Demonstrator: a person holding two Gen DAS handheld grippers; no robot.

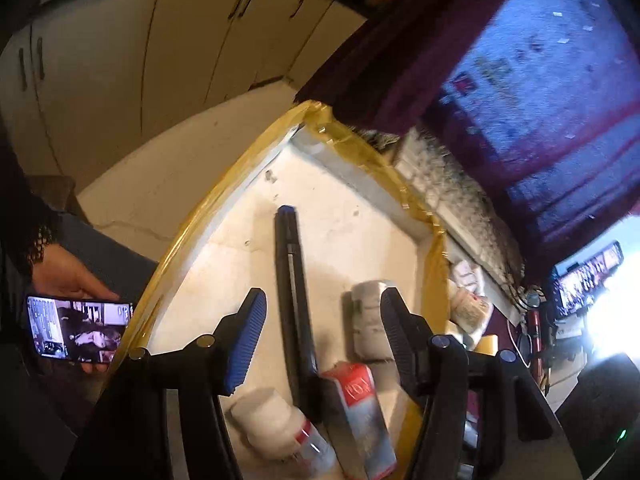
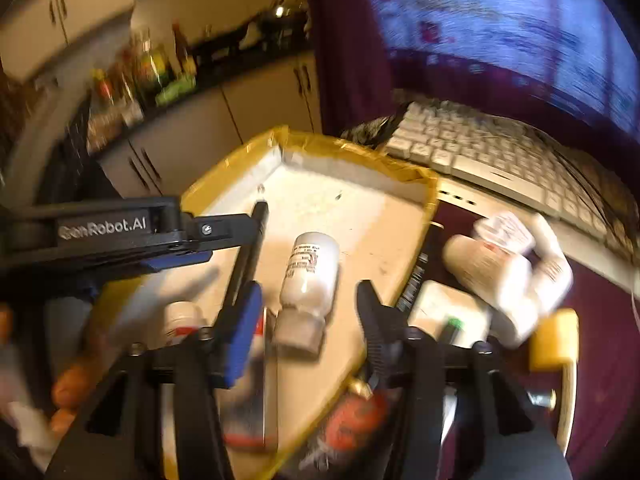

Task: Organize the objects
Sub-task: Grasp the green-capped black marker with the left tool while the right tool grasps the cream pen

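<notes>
Shallow white tray (image 1: 362,184) with yellow-taped rim: set on the maroon-covered surface (image 2: 600,364) just beside a white computer keyboard (image 2: 480,148); judged to serve as the collecting place, since several items already lie inside it

Long black pen with blue end cap (image 1: 291,280): laid flat on the tray floor, long axis running from near edge to far corner, blue cap pointing away toward the far corner

White plastic bottle with printed label (image 2: 310,276): laid on its side in the tray, just beside the pen and roughly parallel to it; cap end toward the near rim, base toward the far wall

Red-and-white carton (image 1: 360,412) and white bottle with red band (image 1: 280,428): lying at the near end of the tray, either side of the pen

Left tongs (image 1: 320,344): released, nothing gripped; pen and bottle seen below between the blue pads

Right tongs (image 2: 308,320): released, hanging over the labelled bottle, pads clear of it

Cluster of white bottles (image 2: 508,272): outside the tray on the surface, judged not yet sorted

Lit phone (image 1: 78,328): held in a hand beside the tray
</notes>
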